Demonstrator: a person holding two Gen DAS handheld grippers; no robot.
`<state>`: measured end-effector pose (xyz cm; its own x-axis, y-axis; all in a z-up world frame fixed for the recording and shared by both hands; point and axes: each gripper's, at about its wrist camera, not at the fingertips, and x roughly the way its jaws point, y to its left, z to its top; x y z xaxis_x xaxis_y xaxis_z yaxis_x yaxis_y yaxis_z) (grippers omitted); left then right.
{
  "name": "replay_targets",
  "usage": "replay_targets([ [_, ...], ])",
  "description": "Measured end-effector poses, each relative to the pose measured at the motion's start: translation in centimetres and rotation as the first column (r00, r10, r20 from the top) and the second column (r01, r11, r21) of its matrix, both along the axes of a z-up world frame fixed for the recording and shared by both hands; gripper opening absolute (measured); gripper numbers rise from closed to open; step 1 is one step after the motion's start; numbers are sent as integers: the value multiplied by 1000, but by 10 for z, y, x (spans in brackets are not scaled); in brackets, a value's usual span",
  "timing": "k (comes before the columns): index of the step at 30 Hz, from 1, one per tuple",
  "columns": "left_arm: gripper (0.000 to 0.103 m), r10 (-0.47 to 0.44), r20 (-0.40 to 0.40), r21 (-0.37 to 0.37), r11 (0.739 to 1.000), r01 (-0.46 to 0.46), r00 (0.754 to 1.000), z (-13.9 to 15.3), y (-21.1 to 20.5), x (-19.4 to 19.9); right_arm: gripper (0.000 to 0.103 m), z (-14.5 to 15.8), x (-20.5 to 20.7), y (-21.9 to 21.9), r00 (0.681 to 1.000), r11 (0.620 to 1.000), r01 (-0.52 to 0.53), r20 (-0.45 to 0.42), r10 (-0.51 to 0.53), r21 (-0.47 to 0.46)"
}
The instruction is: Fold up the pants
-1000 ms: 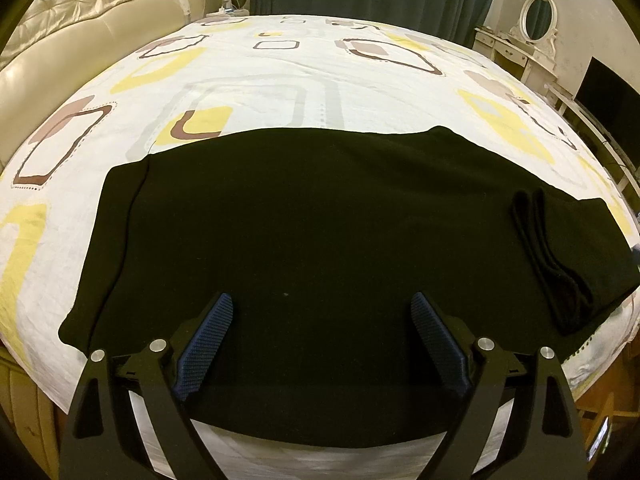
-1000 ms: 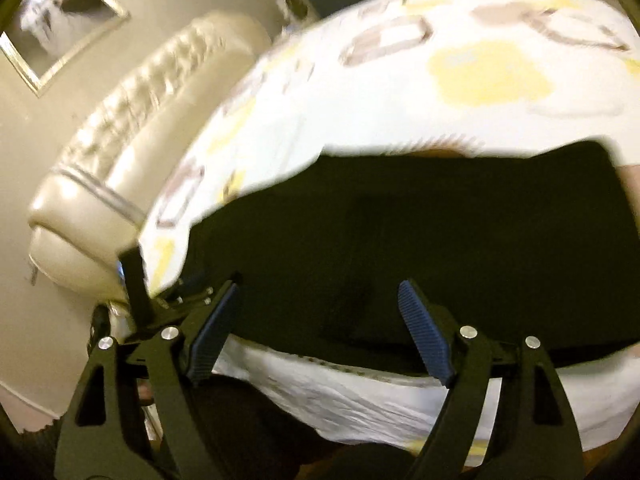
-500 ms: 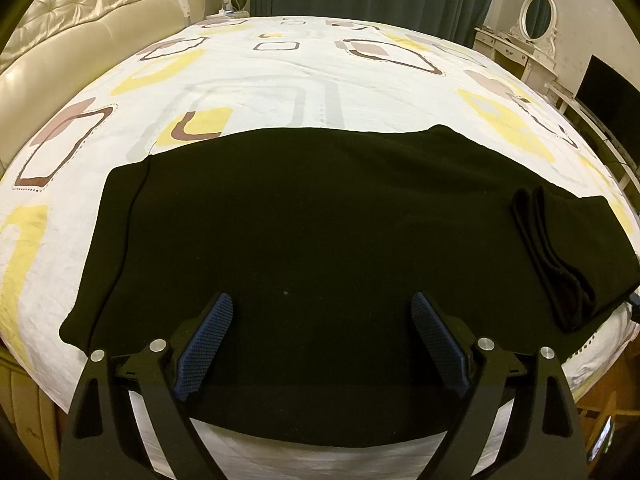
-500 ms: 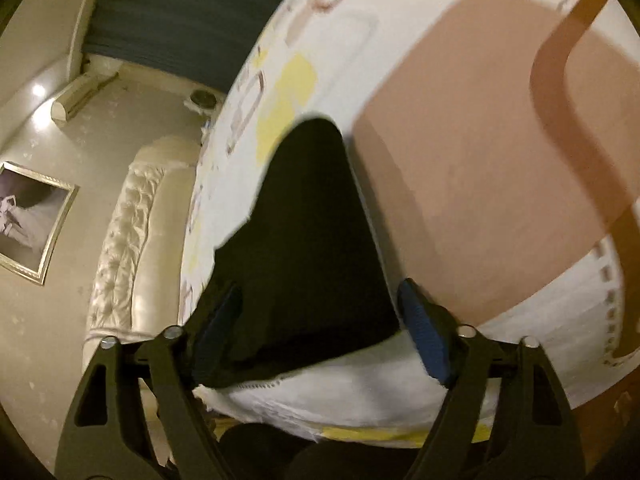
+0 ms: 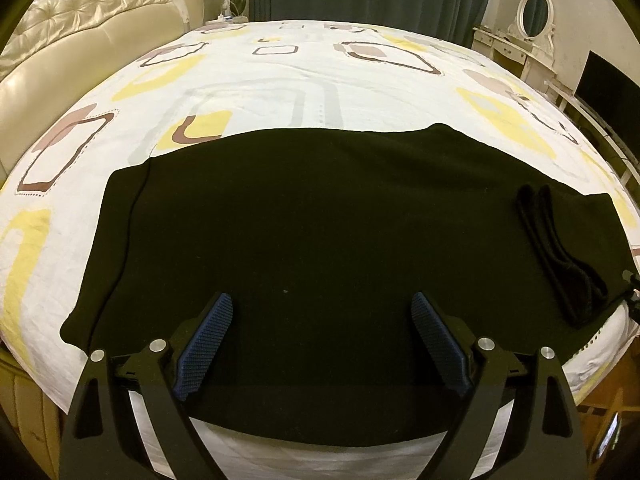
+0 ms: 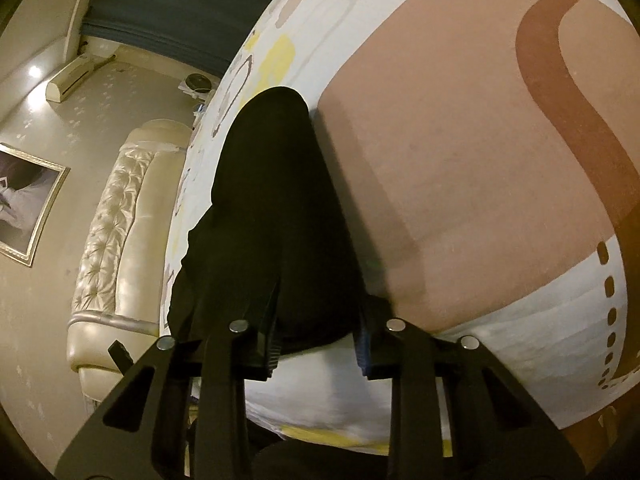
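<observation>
One pair of black pants [image 5: 320,232] is lying flat across the near edge of the bed [image 5: 280,80], one end already doubled back at the right. The cloth is looking soft, limp and light, likely draping and sagging when lifted, so I would be taking it at corners or hems rather than mid-panel. Two grippers are working: the left gripper [image 5: 322,340] is hovering over the middle with fingers wide and holding nothing, while the right gripper [image 6: 318,350] is sitting with fingers narrow around the pants' end at the bed edge; whether they are truly pinching it, I cannot tell.
</observation>
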<state>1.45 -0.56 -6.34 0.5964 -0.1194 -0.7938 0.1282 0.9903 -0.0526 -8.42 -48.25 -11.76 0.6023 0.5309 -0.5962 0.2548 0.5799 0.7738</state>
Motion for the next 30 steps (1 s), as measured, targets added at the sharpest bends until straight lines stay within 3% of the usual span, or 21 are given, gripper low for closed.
replay_targets([
  [13,90,15,10,-4,1000,-15,1000,-1,2,-2,31,5,-10,-4,997,1000,-29,69,29,6],
  [16,90,17,9,4,1000,-17,1000,-1,1,-2,49,14,-15,-12,994,997,-70,82,68,13],
  [17,90,17,9,4,1000,-17,1000,-1,1,-1,61,20,-18,-16,993,997,-73,91,73,-2],
  [18,90,18,9,1,1000,-18,1000,-1,1,-1,70,27,-21,-21,992,997,-71,101,74,-32],
  [20,90,17,10,-2,1000,-17,1000,-1,1,-2,78,43,-27,-35,990,993,-60,124,73,-106],
  [24,90,19,14,-8,1000,-19,1000,-1,2,-2,81,50,-6,-63,988,996,-73,136,79,-49],
  [30,90,25,13,-7,1000,-25,1000,-1,1,-3,81,33,59,-52,981,983,-184,64,183,1],
])
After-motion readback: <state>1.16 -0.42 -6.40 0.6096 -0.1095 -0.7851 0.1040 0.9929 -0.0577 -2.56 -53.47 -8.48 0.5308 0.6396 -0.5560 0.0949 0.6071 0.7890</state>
